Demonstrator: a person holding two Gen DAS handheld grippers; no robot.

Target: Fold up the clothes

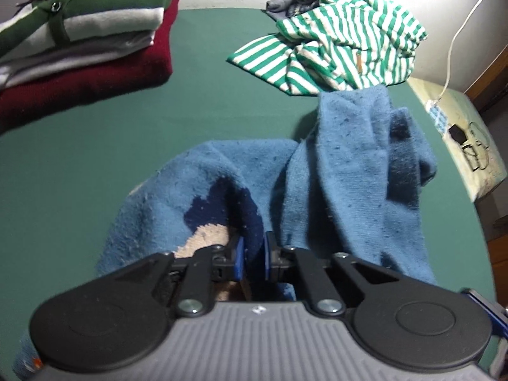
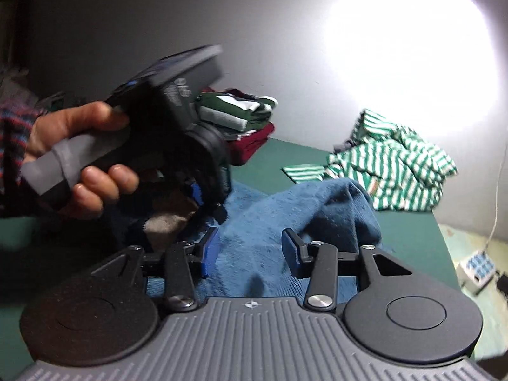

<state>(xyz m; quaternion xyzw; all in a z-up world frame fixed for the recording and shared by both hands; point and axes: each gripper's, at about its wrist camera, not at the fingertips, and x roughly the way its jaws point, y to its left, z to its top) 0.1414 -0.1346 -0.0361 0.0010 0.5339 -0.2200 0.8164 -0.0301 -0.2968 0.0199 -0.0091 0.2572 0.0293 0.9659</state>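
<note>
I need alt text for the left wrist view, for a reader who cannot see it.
The left gripper is shut on a fold of a rumpled blue knitted sweater lying on a green table cover. Behind it are a stack of folded clothes at left and an unfolded green-and-white striped garment at right.

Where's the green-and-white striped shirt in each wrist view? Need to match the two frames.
Left wrist: green-and-white striped shirt lies crumpled at upper right, on the far side of the green tabletop, just beyond the blue sweater.
Right wrist: same shirt at centre right, blurred, behind the blue sweater's raised fold.
Shared landmark: the folded stack with the dark red garment at the bottom.
</note>
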